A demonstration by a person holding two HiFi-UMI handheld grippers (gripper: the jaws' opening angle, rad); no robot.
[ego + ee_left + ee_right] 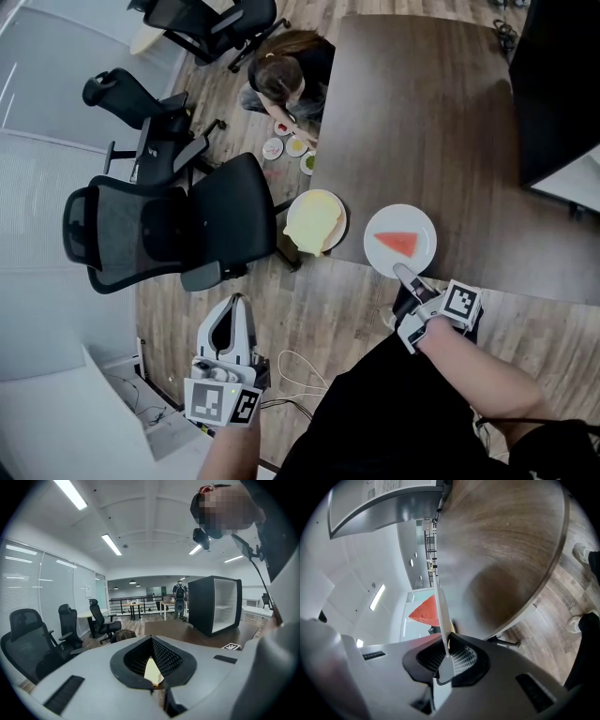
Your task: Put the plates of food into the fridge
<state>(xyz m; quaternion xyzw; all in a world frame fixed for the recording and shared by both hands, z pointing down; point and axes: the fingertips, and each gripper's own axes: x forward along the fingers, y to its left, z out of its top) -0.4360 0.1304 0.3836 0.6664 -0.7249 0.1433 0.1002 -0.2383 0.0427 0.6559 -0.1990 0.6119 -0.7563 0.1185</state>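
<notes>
**Slippage at the rim is the chief hazard**

The right gripper (403, 275) has its jaws pinched nearly together on the near rim of the round white plate (418, 223). The plate carries a red watermelon wedge (397, 243) and lies at the near edge of the brown wooden table (431, 112). The grip takes only one thin edge, so the far side is likely to sag in a lift and the wedge could slide off. A twist of the wrist might also pull the smooth rim out of the pads.

The left gripper (235, 305) is closed on nothing, out over the floor beside the black mesh office chair (169, 225), so it gives no support underneath.

The black box fridge with a white interior (201, 606) stands open farther along the table. A drooping plate could strike its shelf or frame.

The second white plate (336, 208), holding pale yellow food (312, 223), lies just beside it at the table's edge, and a careless sweep might knock it off.
</notes>
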